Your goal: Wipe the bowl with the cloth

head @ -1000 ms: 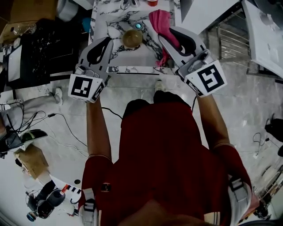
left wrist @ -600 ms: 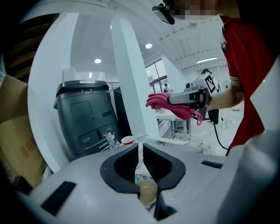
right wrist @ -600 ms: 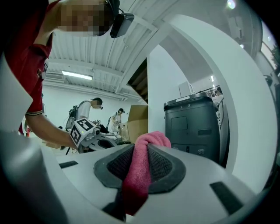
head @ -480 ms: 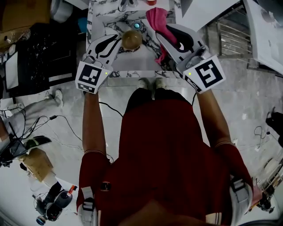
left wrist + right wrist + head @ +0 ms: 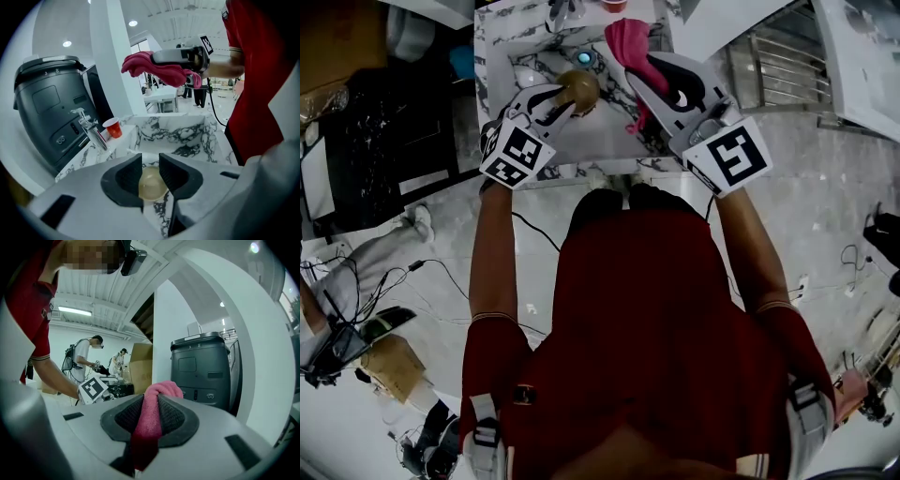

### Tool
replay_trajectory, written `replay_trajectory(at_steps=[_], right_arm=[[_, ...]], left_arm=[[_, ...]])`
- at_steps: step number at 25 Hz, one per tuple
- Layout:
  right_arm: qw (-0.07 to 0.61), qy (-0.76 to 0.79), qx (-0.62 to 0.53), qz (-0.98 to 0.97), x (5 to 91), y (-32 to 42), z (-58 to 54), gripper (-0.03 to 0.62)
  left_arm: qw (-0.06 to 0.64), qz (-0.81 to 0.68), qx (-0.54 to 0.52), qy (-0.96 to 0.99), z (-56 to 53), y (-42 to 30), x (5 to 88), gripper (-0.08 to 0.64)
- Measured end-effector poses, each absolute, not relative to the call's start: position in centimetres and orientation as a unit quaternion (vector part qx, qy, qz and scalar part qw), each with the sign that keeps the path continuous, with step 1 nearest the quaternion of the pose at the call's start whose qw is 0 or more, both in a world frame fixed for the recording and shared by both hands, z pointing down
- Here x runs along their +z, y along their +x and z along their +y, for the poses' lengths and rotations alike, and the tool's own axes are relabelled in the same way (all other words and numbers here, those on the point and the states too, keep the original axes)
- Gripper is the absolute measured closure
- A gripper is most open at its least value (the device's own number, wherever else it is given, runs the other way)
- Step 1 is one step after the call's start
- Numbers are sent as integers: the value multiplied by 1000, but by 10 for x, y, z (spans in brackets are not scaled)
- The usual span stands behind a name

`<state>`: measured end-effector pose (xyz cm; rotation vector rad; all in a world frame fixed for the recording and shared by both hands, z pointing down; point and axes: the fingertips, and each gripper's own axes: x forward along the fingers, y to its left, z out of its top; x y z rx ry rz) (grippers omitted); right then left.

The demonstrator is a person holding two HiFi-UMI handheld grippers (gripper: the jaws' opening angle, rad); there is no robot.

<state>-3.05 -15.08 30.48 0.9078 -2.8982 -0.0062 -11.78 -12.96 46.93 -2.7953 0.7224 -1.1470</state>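
A tan bowl [image 5: 578, 86] sits in the marble sink [image 5: 609, 131]. My left gripper [image 5: 562, 98] hangs just over it, tilted down. In the left gripper view the bowl [image 5: 152, 184] shows through the gap of the left gripper [image 5: 150, 164], whose jaws have just been opening; the pads stand apart and do not press on it. My right gripper [image 5: 642, 66] is above the sink's right side, shut on the pink cloth [image 5: 630, 42]. The cloth [image 5: 150, 423] is pinched between the right gripper's [image 5: 150, 416] pads and hangs down from them. The cloth [image 5: 159, 70] is also seen high up in the left gripper view.
A chrome faucet [image 5: 89, 129] and a red cup [image 5: 112, 127] stand on the sink's left ledge. A dark grey machine [image 5: 47, 108] rises behind them. A small blue-lit thing [image 5: 584, 57] lies at the sink's far end. Cables and boxes cover the floor at left.
My left gripper has dropped and come forward over the bowl, tilting down and rolling, and its jaws have opened. The right gripper has drifted a little with the cloth still in it.
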Motion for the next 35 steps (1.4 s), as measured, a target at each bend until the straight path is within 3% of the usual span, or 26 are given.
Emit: replay_trajectory(at_steps=[18, 35], right_arm=[[90, 314, 42, -944, 354, -45, -162, 506], [100, 328, 54, -938, 365, -35, -167, 506]], left_arm=[[7, 80, -494, -866, -116, -106, 590, 445], [11, 55, -552, -832, -110, -114, 638, 454]])
